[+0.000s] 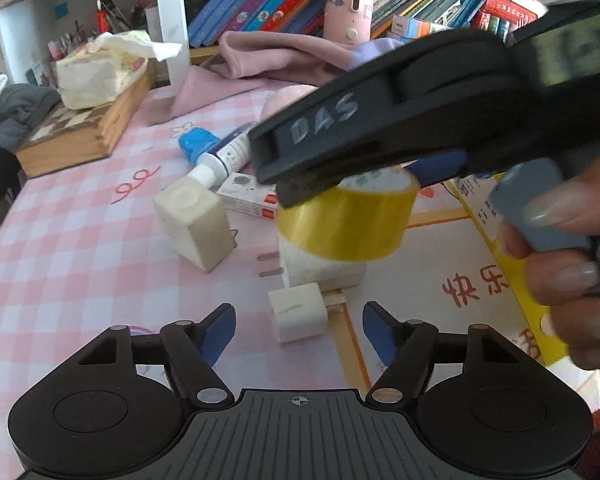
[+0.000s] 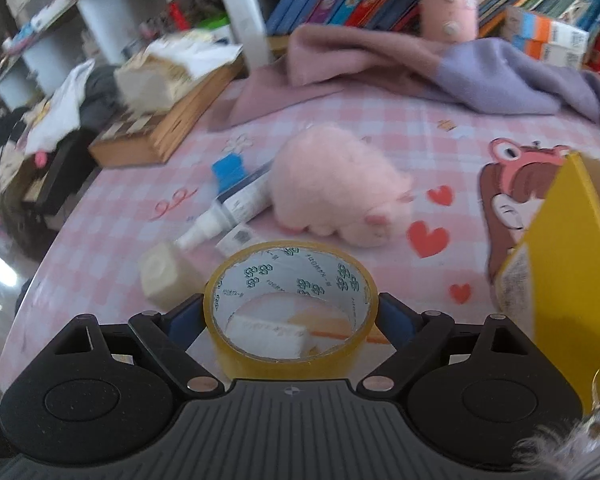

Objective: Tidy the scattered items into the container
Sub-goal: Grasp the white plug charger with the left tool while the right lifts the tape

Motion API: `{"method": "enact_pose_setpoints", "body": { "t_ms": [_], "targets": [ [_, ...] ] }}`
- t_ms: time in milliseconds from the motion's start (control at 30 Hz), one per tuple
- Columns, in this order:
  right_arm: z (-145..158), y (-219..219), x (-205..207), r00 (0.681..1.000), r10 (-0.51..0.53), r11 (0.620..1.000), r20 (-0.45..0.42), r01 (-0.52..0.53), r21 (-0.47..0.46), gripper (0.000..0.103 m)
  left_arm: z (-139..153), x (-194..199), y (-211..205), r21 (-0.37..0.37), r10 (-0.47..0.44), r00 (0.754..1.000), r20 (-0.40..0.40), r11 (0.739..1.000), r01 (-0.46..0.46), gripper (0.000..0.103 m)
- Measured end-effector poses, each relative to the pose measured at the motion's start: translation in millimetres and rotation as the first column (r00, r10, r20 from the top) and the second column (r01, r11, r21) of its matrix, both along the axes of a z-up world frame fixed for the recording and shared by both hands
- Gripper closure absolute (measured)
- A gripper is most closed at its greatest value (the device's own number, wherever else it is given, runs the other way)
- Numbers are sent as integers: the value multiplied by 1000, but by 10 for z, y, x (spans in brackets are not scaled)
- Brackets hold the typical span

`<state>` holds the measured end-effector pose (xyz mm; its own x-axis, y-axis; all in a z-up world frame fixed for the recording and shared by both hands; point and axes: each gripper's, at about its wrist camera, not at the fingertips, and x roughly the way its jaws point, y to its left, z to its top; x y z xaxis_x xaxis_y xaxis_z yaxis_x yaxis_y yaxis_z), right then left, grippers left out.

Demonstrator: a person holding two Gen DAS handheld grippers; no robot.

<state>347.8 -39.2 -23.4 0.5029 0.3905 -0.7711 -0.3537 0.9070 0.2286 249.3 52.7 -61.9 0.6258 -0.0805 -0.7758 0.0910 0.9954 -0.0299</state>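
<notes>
A yellow tape roll sits between the blue pads of my right gripper, which press on both its sides. Seen from the left wrist, that right gripper holds the tape roll just above a white plug block. My left gripper stands open low over the table. A small white charger cube lies between its fingertips, with a gap on each side. The yellow box stands at the right, and its edge shows behind the person's hand.
On the pink checked tablecloth lie a cream cube adapter, a white tube with a blue cap, a small printed carton and a pink plush toy. A wooden chess box with a tissue pack sits at the back left; pink cloth and bookshelves are behind.
</notes>
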Motion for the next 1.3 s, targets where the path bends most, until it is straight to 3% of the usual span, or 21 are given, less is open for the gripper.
{"method": "enact_pose_setpoints", "body": {
  "t_ms": [300,900,1100,1300],
  "targets": [
    [34,-153,8,998,-56,998,6,56,5,14,-86,97,-12,18,-5,1000,-23,1000,6,60],
    [321,-109,-564,993,40,999,110,-41,5,14,221,-389,406,-56,128,991,34,990,-126,60],
    [512,-191,-921,984,71,997,166,-74,16,14,469,-708,611,-132,178,982,70,977,-167,60],
    [609,-352,-1362,981,88,996,173,-88,-5,14,711,-1067,708,-237,183,977,108,959,-153,60]
  ]
}}
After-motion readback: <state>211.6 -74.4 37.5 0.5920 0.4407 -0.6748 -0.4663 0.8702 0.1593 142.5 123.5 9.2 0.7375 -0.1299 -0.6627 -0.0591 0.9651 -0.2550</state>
